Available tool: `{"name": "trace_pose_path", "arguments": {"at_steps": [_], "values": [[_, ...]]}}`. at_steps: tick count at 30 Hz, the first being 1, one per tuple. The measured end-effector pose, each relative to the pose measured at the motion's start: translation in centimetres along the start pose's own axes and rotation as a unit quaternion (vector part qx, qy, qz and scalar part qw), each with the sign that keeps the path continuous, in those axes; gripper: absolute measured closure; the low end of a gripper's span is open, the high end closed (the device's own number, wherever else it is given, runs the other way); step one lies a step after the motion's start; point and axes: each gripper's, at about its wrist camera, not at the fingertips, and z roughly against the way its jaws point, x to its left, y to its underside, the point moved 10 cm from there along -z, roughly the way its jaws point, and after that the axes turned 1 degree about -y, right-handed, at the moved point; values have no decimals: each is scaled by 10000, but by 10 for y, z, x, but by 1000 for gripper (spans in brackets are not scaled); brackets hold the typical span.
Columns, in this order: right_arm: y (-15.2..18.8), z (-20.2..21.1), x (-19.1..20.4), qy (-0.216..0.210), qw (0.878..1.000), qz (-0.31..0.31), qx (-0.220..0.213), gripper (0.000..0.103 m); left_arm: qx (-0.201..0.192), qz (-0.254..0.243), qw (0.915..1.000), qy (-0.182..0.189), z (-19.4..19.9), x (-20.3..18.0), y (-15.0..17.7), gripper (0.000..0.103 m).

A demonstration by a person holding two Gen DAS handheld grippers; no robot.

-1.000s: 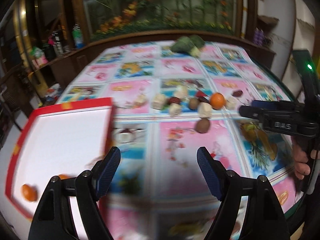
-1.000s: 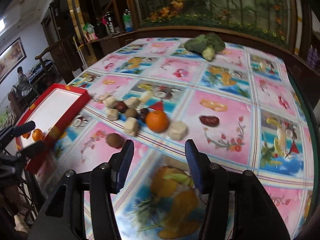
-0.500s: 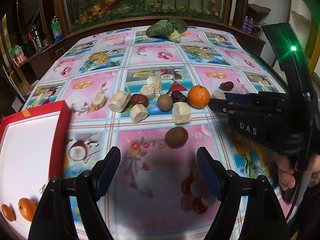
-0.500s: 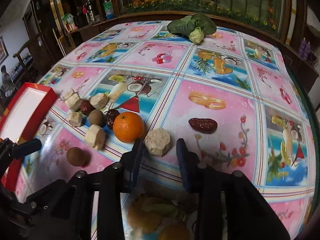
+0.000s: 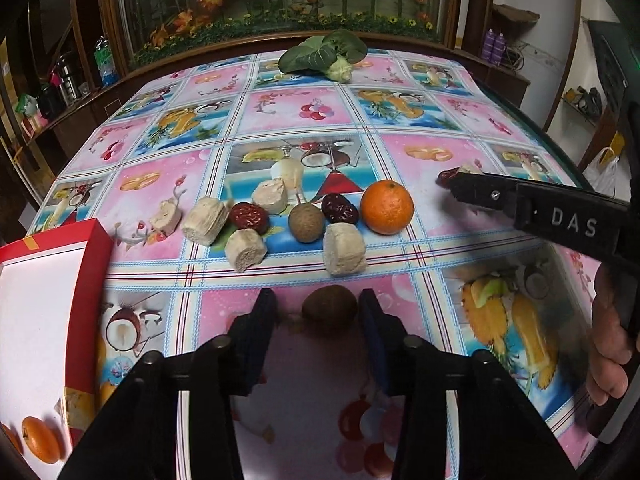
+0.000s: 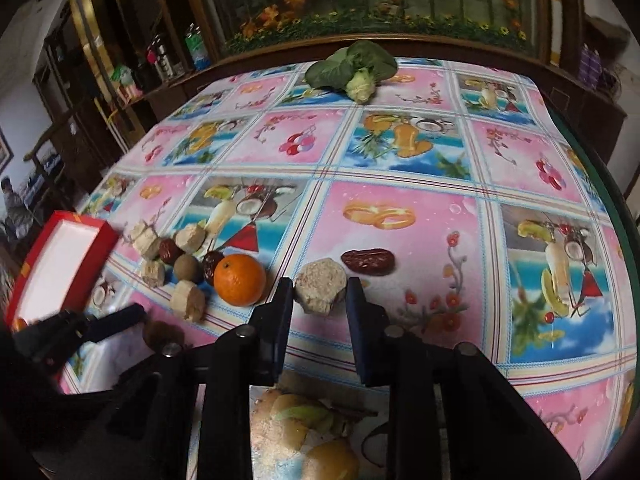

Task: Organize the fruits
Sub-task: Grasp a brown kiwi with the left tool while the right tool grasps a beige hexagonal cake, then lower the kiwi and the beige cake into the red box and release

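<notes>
Your glossy, fruit-printed plastic tablecloth (image 5: 400, 248) shines and reflects the room light. The red cardboard box (image 5: 90, 264) in front of you has a matt white paper-like inside and tape patches on its rim. Your left black plastic gripper (image 5: 316, 312) looks matt, with smooth dark blue pads (image 5: 262, 324). The round orange (image 6: 239, 279) has a finely dimpled, slightly shiny skin. The pale beige chunk (image 6: 321, 291) between your right black plastic gripper (image 6: 320, 300) fingers looks rough and crumbly. The dark red date (image 6: 369, 262) is wrinkled and glossy.
</notes>
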Motion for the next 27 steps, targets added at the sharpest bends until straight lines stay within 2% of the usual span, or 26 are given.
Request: {"name": "trace_pose_path", "arguments": {"at_steps": [4, 11, 19, 27], "values": [[-3, 6, -9, 44, 9997, -225, -127, 74, -44, 92, 9999, 20, 0, 1, -1, 78], [-2, 6, -12, -14, 9995, -292, -147, 75, -263, 289, 9992, -74, 24, 15, 3, 78], [-9, 21, -8, -2, 9980, -218, -600, 75, -824, 606, 9942, -320, 87, 55, 12, 78], [-9, 23, -7, 175, 9966, -189, -778, 75, -1015, 820, 9899, -554, 102, 83, 20, 78]]}}
